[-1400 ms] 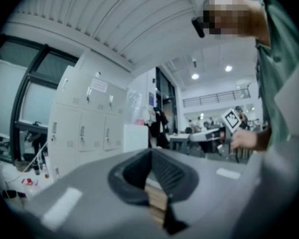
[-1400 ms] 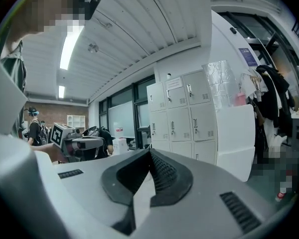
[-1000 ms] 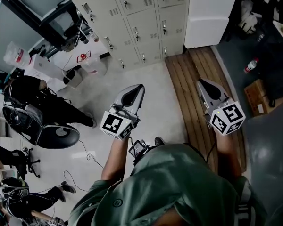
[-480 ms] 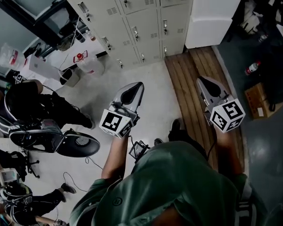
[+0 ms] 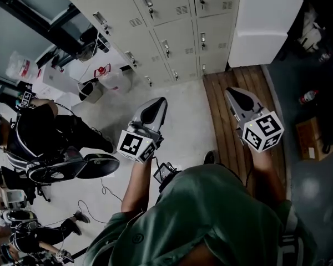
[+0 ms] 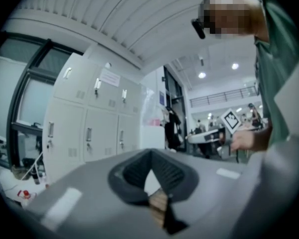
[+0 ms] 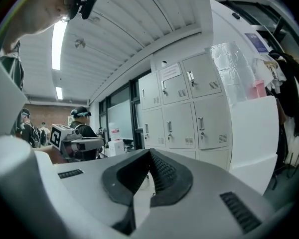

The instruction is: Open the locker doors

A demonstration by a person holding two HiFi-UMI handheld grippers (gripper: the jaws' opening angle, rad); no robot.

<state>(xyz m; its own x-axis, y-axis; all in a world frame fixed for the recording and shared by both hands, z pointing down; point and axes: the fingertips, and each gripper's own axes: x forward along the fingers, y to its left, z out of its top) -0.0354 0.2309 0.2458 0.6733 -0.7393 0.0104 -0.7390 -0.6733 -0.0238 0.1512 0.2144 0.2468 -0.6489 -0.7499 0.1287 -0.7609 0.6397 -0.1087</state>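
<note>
Closer and lower in the head view than a second ago sit the lockers (image 5: pixel 172 15), as the person walks both grippers towards them. Out front over the pale floor goes the left gripper (image 5: pixel 158 105), jaws together, nothing between them. Alongside it the right gripper (image 5: pixel 236 96) rides above the wooden strip (image 5: pixel 219 121), jaws pressed together too and just as empty. Both point roughly level at the lockers and are well apart from them. Every door in view is closed, handles untouched. A white cabinet (image 5: pixel 266 15) stands just beside the lockers on the right. Off to the left, a seated person (image 5: pixel 44 129) has shifted since the earlier frame, and a red-capped bottle (image 5: pixel 308 97) lies on the dark floor at far right.
</note>
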